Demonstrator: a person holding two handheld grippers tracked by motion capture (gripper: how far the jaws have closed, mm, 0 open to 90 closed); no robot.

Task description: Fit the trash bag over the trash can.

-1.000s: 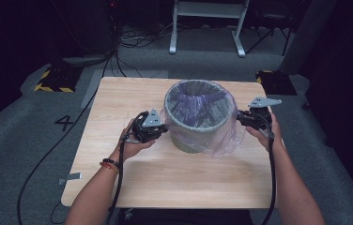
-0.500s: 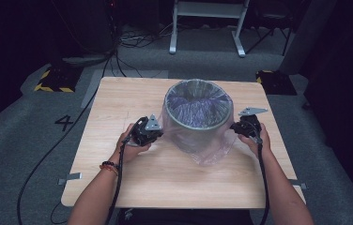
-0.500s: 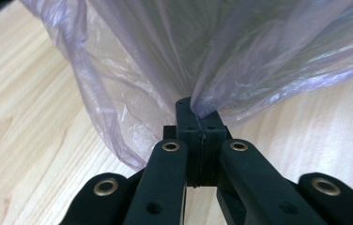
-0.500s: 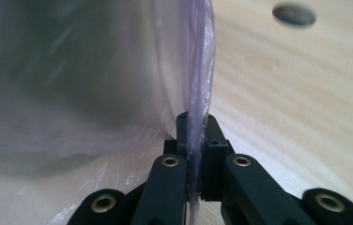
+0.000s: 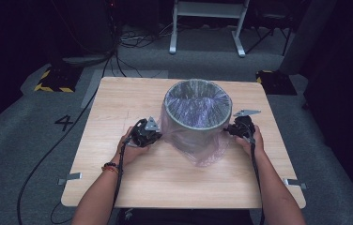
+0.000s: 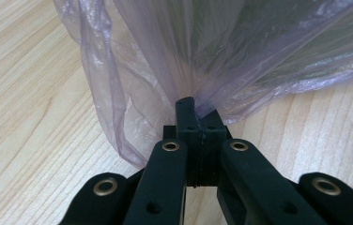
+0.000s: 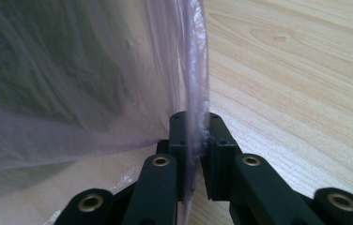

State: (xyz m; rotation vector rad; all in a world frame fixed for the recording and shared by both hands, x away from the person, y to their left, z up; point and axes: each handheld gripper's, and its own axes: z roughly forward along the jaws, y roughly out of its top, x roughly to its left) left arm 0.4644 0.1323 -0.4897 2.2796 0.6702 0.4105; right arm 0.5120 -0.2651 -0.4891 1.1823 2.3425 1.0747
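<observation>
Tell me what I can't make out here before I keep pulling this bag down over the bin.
- Bin floor: in the high view the bag liner covers the inside of the bin.
- Bin's far side: hidden behind its own rim.
- Right tool: film blocks the gap, so its bite depth is unclear.
- Left tool: jaws shut on the bag; film behind them is hidden.
- Bag hem at the front: too crumpled to trace.

The right gripper (image 7: 194,140), two black jaws with brass rivets, pinches a gathered fold of thin, translucent purple plastic bag (image 7: 71,89) between its tips. The film billows out to the left over a dark, blurred shape behind it. To the right lies the light wood-grain tabletop (image 7: 296,84).
</observation>
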